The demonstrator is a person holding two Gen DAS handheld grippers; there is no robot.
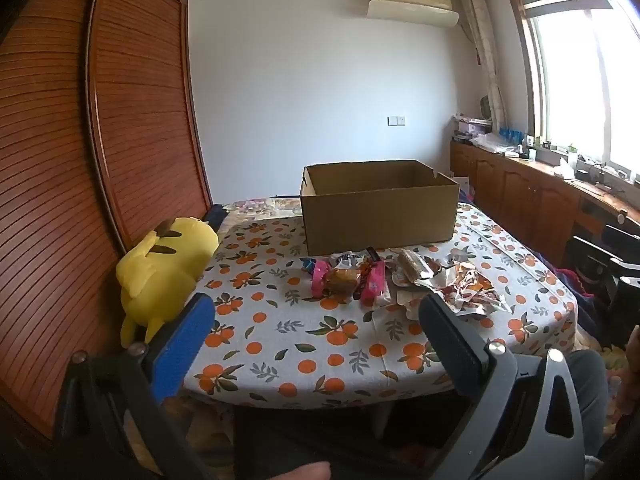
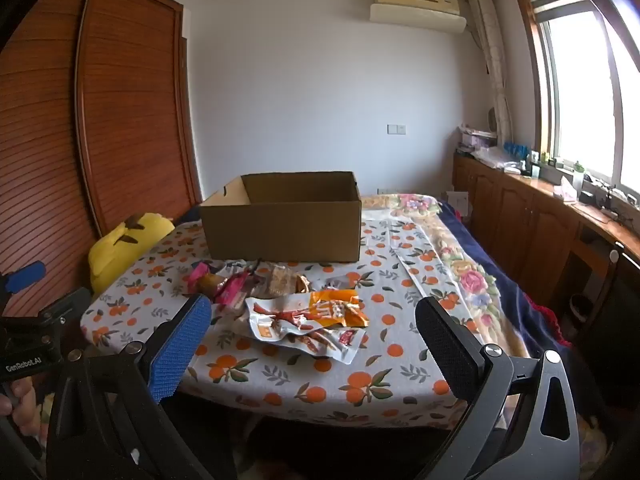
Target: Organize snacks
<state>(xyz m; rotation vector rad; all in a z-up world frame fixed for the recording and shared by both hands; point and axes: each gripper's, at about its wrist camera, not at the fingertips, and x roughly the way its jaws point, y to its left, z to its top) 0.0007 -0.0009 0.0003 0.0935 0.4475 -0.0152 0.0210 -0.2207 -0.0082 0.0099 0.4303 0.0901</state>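
A heap of snack packets lies on the orange-print tablecloth (image 1: 304,344), in front of an open cardboard box (image 1: 380,208). A pink-wrapped packet (image 1: 348,282) lies to the left in the left wrist view and orange-and-white packets (image 1: 472,292) to the right. My left gripper (image 1: 316,304) hangs open over the table's near edge, short of the heap, with nothing between its fingers. In the right wrist view the box (image 2: 280,220) stands behind the heap, and an orange-and-white packet (image 2: 312,316) lies nearest. My right gripper (image 2: 316,304) is open too, level with that packet and holding nothing.
A yellow plush toy (image 1: 168,276) leans at the table's left edge against a wooden slatted wardrobe (image 1: 80,160). A floral blanket (image 2: 472,272) covers the right side. Wooden cabinets (image 2: 520,216) with clutter run under the window. The left gripper's body (image 2: 28,320) and a hand show at far left.
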